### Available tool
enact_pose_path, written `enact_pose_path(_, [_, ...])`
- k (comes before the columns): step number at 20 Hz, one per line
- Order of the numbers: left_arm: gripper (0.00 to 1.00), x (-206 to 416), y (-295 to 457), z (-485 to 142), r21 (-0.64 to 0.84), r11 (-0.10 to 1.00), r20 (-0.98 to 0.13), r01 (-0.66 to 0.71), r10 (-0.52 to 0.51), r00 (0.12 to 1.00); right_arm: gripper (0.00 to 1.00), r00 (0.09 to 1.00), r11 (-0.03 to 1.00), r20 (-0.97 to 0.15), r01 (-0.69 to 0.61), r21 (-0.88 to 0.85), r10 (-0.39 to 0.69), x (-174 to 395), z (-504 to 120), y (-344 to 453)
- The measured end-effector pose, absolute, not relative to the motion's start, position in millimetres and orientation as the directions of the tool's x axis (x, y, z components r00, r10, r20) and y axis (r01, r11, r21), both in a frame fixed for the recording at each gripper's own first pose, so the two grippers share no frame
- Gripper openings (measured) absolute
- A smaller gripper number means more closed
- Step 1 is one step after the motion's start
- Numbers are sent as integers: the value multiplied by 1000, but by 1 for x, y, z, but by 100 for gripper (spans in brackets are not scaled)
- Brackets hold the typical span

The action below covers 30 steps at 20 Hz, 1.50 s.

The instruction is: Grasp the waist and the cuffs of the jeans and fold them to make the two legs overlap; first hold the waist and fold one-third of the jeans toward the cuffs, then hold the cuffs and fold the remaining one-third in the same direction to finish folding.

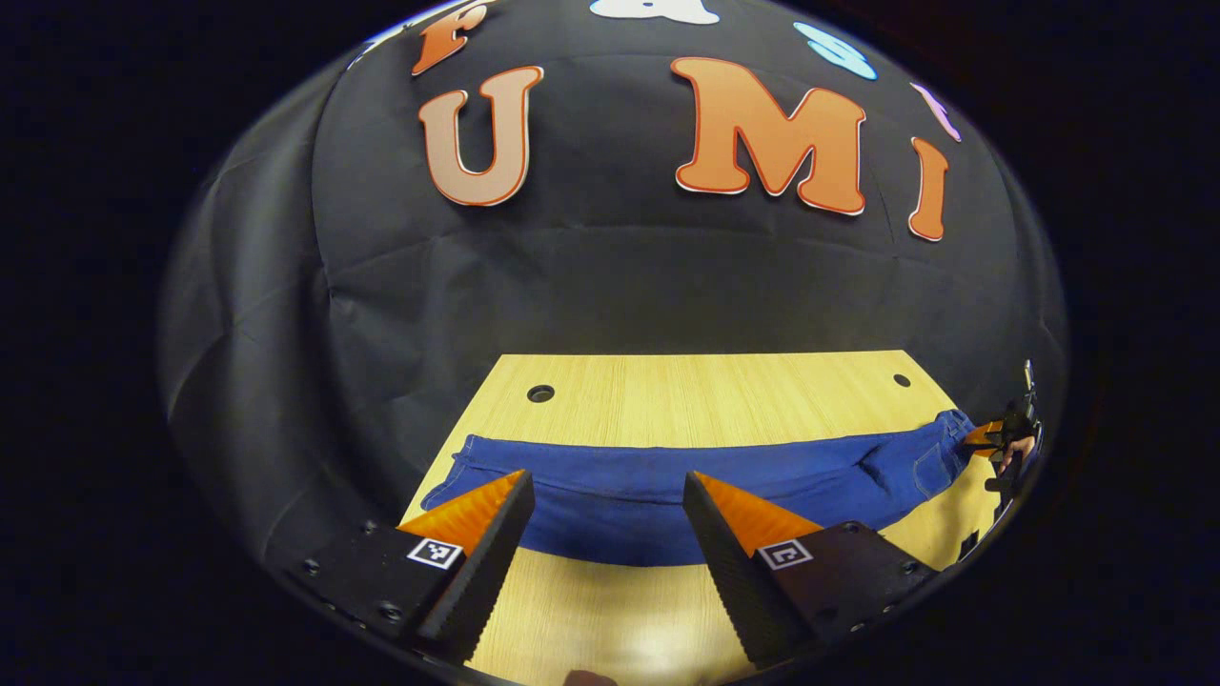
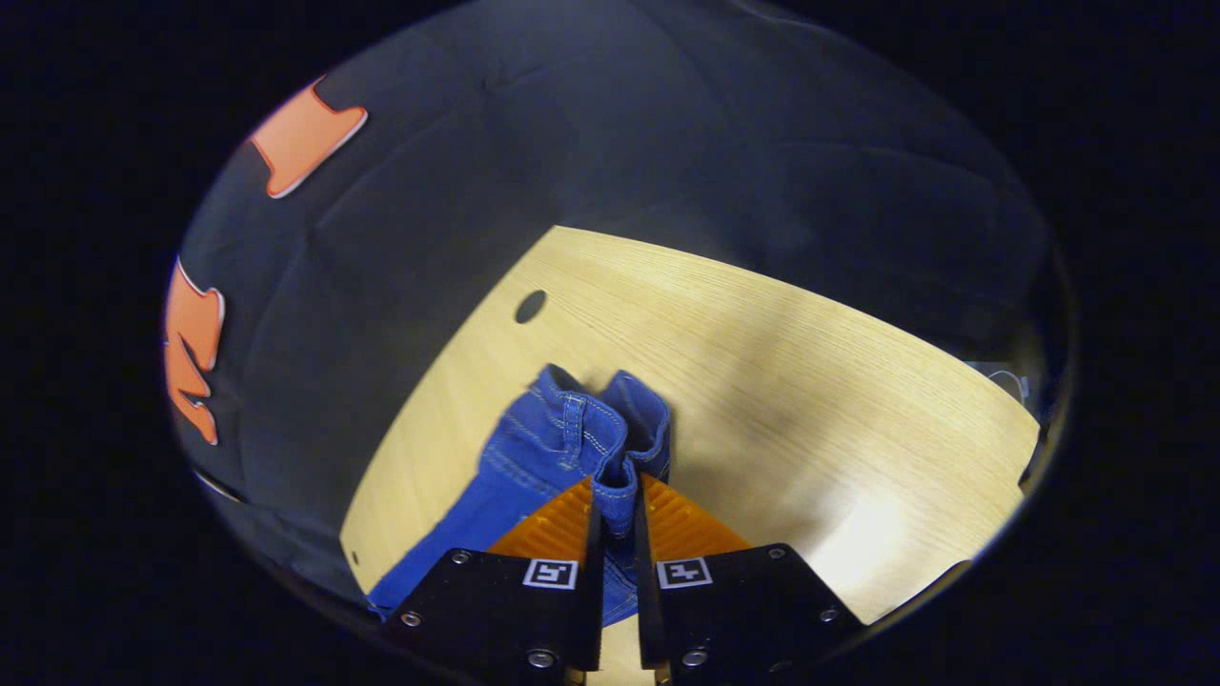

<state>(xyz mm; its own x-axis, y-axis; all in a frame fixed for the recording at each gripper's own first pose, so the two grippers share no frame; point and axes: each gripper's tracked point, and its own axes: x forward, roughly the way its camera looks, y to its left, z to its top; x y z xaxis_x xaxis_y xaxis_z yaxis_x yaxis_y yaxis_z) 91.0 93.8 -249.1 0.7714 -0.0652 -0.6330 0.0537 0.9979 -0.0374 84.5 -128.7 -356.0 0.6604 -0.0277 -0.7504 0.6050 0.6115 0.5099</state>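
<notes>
Blue jeans lie in a long strip across the wooden table, cuffs at the left end and waist at the right. My left gripper is open, and its fingertips hover at the near edge of the legs with nothing between them. At the far right, the right gripper holds the waist end. In the right gripper view my right gripper is shut on the waistband, and denim bunches up just beyond the fingers. The rest of the jeans trails off to the lower left, under the gripper body.
The table has round holes near its far corners. Black cloth walls close in behind and to the left of the table. Bare wood stretches beyond the jeans and to the right of the waist.
</notes>
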Motion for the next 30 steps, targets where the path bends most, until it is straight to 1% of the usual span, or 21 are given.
enact_pose_path(4, [96, 89, 106, -256, -65, 997, -637, 40, -72, 767, 14, 707, 648, -707, 536, 541, 5, 69, -306, -111])
enact_pose_path(8, [96, 88, 128, -265, -77, 997, -643, 19, -64, 763, 13, 765, 658, -641, 455, 600, 56, 50, -255, -89])
enact_pose_path(12, [96, 87, 155, -279, -100, 995, -657, -16, -54, 752, 12, 803, 673, -585, 372, 640, 111, 65, -214, -34])
enact_pose_path(15, [96, 89, 175, -287, -111, 993, -662, -36, -46, 748, 12, 819, 688, -545, 293, 664, 178, 71, -188, 10])
enact_pose_path(19, [97, 90, 203, -301, -121, 990, -679, -67, -33, 733, 12, 810, 726, -534, 213, 653, 243, 82, -173, 66])
enact_pose_path(22, [97, 94, 224, -312, -123, 988, -694, -89, -22, 720, 12, 793, 732, -537, 178, 657, 289, 88, -171, 110])
enact_pose_path(27, [98, 107, 257, -336, -154, 979, -716, -132, -18, 698, 12, 747, 761, -560, 114, 639, 358, 95, -177, 176])
enact_pose_path(30, [98, 118, 272, -355, -194, 967, -731, -162, -33, 682, 12, 705, 782, -596, 93, 616, 385, 95, -190, 214])
